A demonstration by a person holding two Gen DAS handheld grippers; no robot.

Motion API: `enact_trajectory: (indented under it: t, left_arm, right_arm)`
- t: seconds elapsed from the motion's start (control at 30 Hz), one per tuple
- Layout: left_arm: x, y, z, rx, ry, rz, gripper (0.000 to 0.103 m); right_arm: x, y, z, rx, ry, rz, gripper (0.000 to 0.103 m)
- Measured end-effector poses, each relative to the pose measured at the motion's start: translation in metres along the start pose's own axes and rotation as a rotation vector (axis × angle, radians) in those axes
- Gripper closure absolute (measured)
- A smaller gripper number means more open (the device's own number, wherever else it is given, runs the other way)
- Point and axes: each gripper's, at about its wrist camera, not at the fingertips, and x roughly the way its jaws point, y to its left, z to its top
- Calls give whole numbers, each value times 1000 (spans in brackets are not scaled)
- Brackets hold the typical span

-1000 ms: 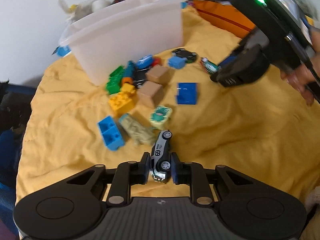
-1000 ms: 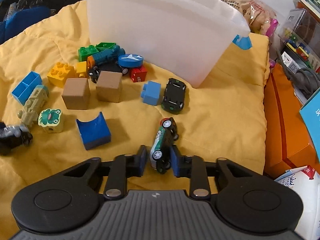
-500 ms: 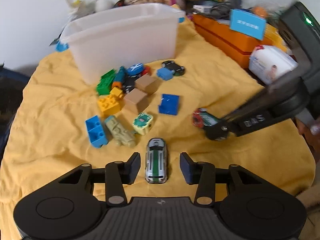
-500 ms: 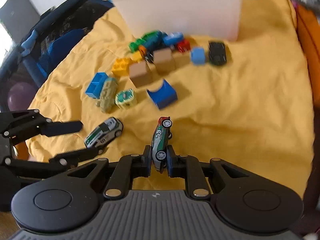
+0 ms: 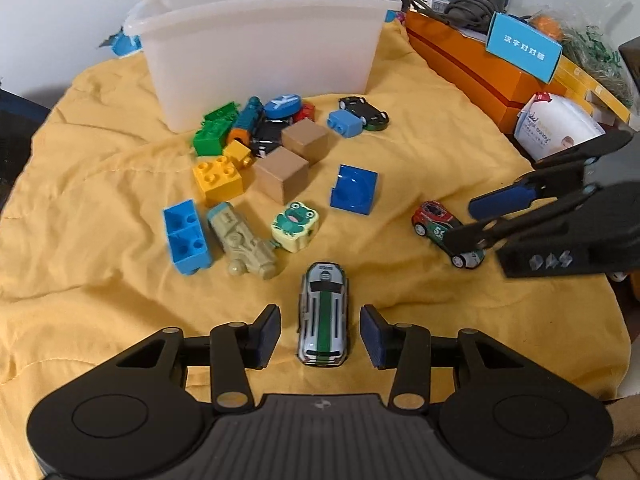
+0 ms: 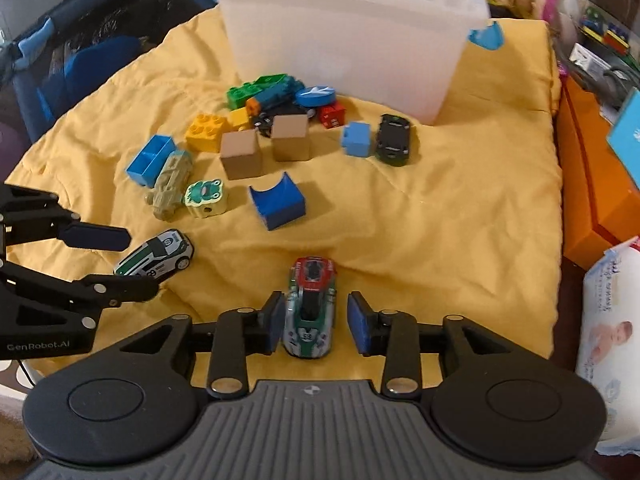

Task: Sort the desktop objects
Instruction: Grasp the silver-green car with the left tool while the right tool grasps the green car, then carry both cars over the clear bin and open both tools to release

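Lying flat on the rumpled yellow cloth (image 5: 440, 152), the silver toy car with a green stripe (image 5: 324, 314) is sitting on its wheels between the spread fingers of the left gripper (image 5: 320, 334), with a gap showing on each side so neither pad is touching it. The red, white and green toy racing car (image 6: 311, 307) is likewise resting on the cloth inside the parted fingers of the right gripper (image 6: 314, 322), its left flank sitting very close to the left pad and its right flank clear of the other. Beyond the two cars, a blue curved block (image 5: 354, 189), a pale frog-printed block (image 5: 295, 226) and a beige toy locomotive (image 5: 242, 246) are lying just apart from one another. Farther back, two brown cubes (image 5: 294, 158) are standing side by side among coloured bricks, near a black toy car (image 5: 365, 113), in front of the translucent white plastic bin (image 5: 260, 48).
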Motion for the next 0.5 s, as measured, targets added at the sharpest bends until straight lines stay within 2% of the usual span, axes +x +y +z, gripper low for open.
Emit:
enact_trajectory:
  t: [0.07,0.2,0.23,0.27,0.3,0.4,0.5]
  left_arm:
    - [5,1,0,2,13,-30,55]
    - [11,5,-1,-7,31,-33,70]
    - [11,8,-1,-15,32,-46,70]
    - [10,9,0,-15,33,-57,70]
    - [9,10,1,-10,30,-60,70]
    - [-5,8,12,17,-7,-48,70]
    - [-24,15,33,0,-72,-39,70]
  right_arm:
    - [6,5,-1,-12,2,-15,52]
    - [18,6,-7,1,24,-14,53]
    - [18,5,-9,1,11,-11,53]
    - [17,6,-9,-10,8,-8,58]
    - [16,8,-9,-24,9,-4,70]
    - [9,16,-5,-60,8,-15,70]
    - [-3,13,4,-52,-22,-26,70]
